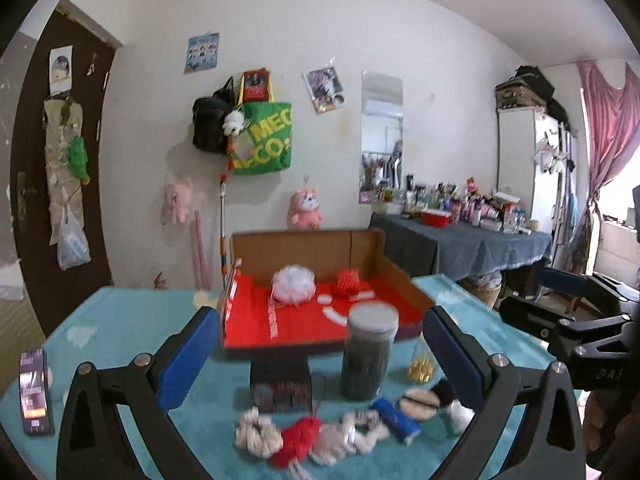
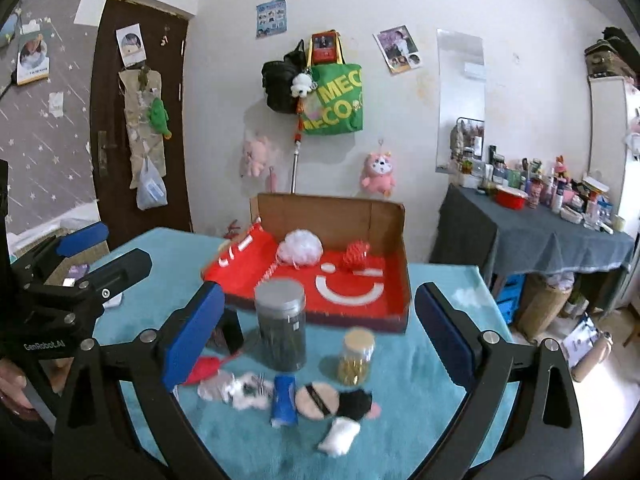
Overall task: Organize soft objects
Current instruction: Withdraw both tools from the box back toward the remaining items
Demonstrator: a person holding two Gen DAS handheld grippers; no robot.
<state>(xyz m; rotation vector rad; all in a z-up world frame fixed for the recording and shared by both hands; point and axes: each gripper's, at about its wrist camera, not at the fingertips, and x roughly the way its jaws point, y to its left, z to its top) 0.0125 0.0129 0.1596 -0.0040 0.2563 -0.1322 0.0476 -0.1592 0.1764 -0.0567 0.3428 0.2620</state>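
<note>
White pouf [image 2: 302, 245] and red pompom [image 2: 356, 255] inside red-lined cardboard box [image 2: 394, 300]; both grippers' fingers apart, empty.

Readable text: a tote bag and two gripper bodies

The green tote bag [image 2: 334, 100] hanging on the wall above the red-lined cardboard box [image 2: 320, 276] carries pale yellow letters, "MEC" over "ECO", cut off at the folds. Left of that box, the left gripper [image 2: 48, 312] body reads "GenRobot.AI". In the left wrist view, the right gripper [image 1: 592, 332] body shows "DAS".
</note>
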